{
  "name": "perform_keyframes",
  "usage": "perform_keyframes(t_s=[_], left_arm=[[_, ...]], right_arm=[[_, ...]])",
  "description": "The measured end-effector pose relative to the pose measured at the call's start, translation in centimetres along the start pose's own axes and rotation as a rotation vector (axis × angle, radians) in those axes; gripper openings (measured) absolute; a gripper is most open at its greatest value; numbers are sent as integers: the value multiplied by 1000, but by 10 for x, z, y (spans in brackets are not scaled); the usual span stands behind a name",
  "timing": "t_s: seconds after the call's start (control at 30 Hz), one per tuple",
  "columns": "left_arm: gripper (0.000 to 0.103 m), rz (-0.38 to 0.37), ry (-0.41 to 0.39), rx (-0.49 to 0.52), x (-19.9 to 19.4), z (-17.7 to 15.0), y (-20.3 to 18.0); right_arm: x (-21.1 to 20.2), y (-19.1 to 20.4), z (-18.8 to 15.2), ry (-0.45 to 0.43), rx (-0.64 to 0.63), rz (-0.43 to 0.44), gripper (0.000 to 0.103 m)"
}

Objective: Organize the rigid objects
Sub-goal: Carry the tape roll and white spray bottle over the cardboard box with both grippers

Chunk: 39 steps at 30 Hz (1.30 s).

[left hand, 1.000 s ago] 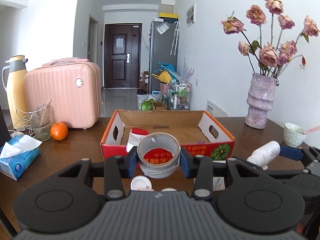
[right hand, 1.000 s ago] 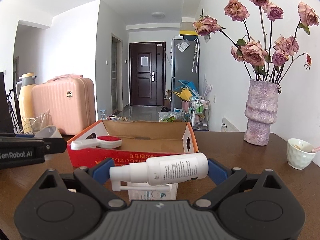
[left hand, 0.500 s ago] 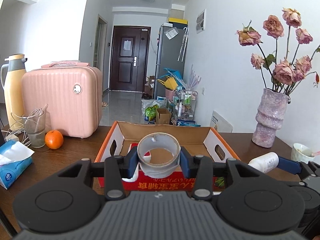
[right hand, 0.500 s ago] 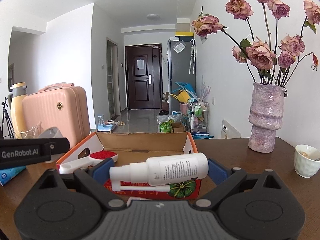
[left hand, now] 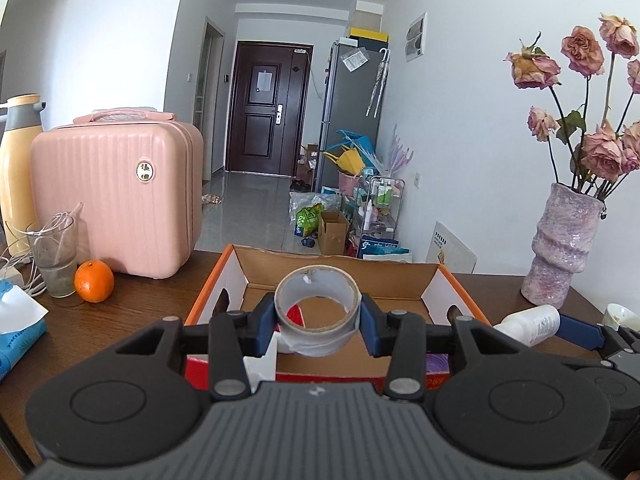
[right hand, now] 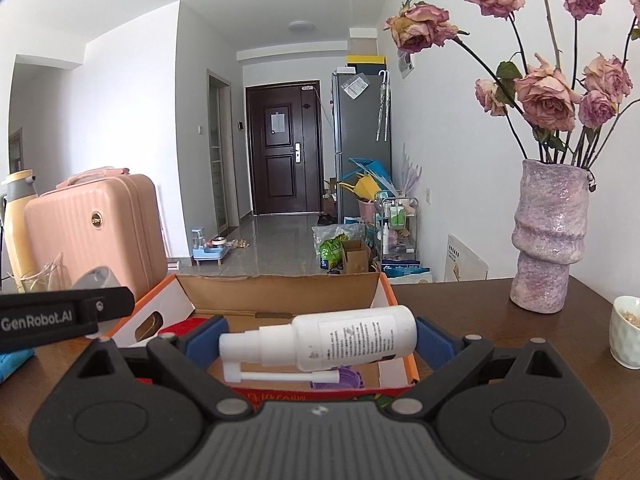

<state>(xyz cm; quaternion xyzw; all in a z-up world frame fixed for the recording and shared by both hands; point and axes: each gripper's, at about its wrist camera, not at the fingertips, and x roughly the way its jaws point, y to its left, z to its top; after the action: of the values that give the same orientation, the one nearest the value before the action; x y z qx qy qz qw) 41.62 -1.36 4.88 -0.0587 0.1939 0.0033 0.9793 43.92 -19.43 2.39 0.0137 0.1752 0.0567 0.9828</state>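
Note:
My left gripper is shut on a grey tape roll and holds it over the near part of the open cardboard box. My right gripper is shut on a white spray bottle, held sideways above the same box. The bottle also shows at the right of the left wrist view. A red and white brush lies in the box, mostly hidden behind the tape roll. The left gripper's side shows at the left of the right wrist view.
On the brown table stand a pink case, a yellow thermos, a glass with cables, an orange, a tissue pack, a purple vase of roses and a small white cup.
Both grippers have risen and moved forward with their loads, from in front of the box to above its near edge. The small items on the table in front have dropped out of view.

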Motion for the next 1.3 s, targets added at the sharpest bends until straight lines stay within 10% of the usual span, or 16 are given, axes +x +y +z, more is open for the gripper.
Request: perform_keyframes(t_s=[1.3], left_arm=[[43,85,82,-18,108,29,24]], right_arm=[[108,6,20,112,-41,-1,98]])
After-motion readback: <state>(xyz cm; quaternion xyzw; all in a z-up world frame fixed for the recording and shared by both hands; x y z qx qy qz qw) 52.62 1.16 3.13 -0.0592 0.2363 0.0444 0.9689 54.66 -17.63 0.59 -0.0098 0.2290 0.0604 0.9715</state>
